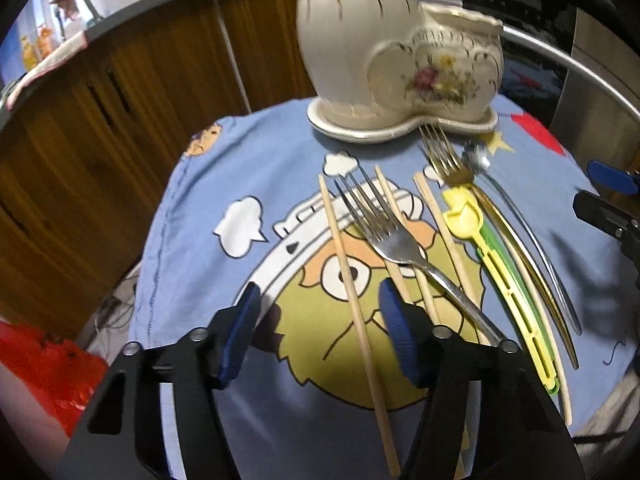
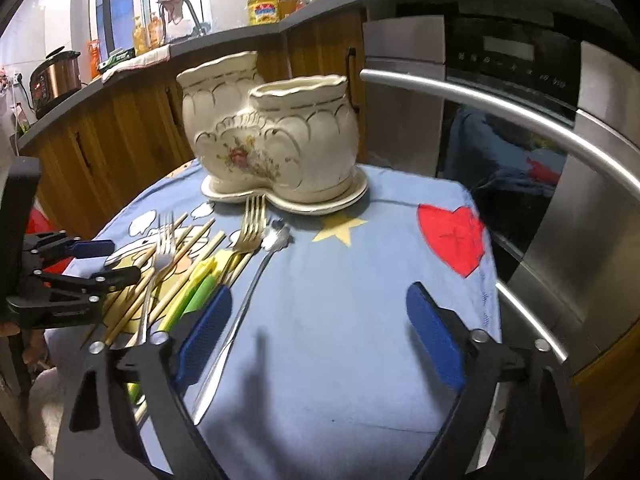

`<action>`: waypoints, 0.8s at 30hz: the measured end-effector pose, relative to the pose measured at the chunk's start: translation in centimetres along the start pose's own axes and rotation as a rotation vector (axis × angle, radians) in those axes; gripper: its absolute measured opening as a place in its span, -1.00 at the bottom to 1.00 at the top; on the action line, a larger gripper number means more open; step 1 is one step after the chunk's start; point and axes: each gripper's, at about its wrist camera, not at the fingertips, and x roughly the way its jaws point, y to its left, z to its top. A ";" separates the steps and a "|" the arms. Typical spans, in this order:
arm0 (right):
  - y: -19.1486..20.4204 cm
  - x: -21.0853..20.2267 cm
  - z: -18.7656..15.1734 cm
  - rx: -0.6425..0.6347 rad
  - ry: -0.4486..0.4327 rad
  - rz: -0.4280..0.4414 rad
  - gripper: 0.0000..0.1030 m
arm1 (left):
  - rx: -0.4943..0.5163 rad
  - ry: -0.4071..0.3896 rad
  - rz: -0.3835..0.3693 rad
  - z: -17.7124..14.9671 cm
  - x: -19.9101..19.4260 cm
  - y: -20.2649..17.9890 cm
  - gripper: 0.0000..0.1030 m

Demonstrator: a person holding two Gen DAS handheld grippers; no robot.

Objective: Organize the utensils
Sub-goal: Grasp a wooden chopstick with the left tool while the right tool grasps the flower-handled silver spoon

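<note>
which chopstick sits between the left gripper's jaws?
The leftmost wooden chopstick, lying alone left of the silver fork. It runs up between the left gripper fingers; the other chopsticks lie right of them.

My left gripper (image 1: pixel 318 334) and right gripper (image 2: pixel 320 332) are alike: black angular frames, silver pivot screws, and blue textured pads (image 2: pixel 434 334) on the fingers.

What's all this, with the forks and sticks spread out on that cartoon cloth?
Someone is sorting utensils with a hand-held gripper in each hand. The left hand-held gripper sits open over a wooden chopstick, which lies between its pads but isn't pinched. The right hand-held gripper is open over bare cloth beside a silver spoon. Forks, chopsticks and yellow and green plastic pieces lie on the blue cloth. Nothing shows sticking out of the ceramic holder.
</note>
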 end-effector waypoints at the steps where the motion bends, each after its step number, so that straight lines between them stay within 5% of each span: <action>1: 0.1 0.1 0.0 0.000 0.007 0.006 0.60 | 0.001 0.012 -0.014 0.1 0.0 0.0 0.08; 6: 0.7 1.3 0.5 -0.041 0.066 0.045 0.51 | 0.004 0.054 -0.065 0.8 0.3 -0.1 -0.22; 11: 1.5 2.9 1.4 -0.082 0.124 0.043 0.26 | 0.013 0.057 -0.090 1.0 0.4 0.0 -0.27; 18: 3.2 5.3 2.0 -0.104 0.227 0.071 -0.01 | 0.040 0.040 -0.103 1.0 0.3 -0.5 -0.75; 24: 4.3 6.7 3.1 -0.143 0.279 0.016 -0.51 | 0.034 0.040 -0.113 1.1 0.5 0.3 -0.86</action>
